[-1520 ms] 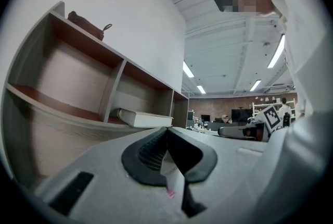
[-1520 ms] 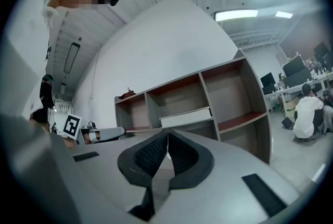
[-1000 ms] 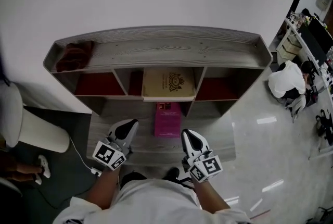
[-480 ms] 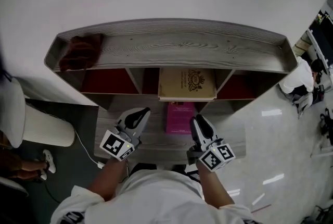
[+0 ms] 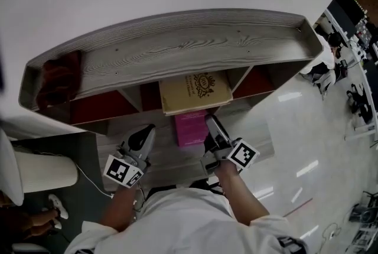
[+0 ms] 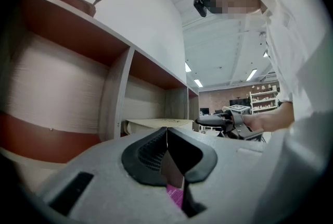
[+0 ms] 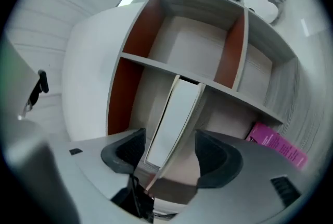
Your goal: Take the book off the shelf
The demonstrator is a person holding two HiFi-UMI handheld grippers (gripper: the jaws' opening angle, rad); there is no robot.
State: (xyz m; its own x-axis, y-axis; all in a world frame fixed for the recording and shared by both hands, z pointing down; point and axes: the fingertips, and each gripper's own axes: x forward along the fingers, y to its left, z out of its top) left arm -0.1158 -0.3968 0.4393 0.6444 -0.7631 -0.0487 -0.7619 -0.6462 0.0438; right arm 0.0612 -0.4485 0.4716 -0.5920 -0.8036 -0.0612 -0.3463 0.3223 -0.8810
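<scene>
My right gripper [image 5: 212, 126] has just been opening, jaws now apart around the edge of the tan book [image 5: 195, 91] on the shelf [image 5: 177, 46]; my left gripper [image 5: 143, 134] is closed, empty

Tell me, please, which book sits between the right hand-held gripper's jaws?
The tan book in the middle compartment; the right hand-held gripper's jaws have just been opening around it. The pink book lies outside.

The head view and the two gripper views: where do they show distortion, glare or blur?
Head view: the shelf's top board bows into an arc, and the glossy floor carries bright glare streaks. Left gripper view: black corners ring the picture, and the ceiling lights glow white. Right gripper view: the shelf boards bend, and the beige book, close to the lens, looks pale and soft.
</scene>
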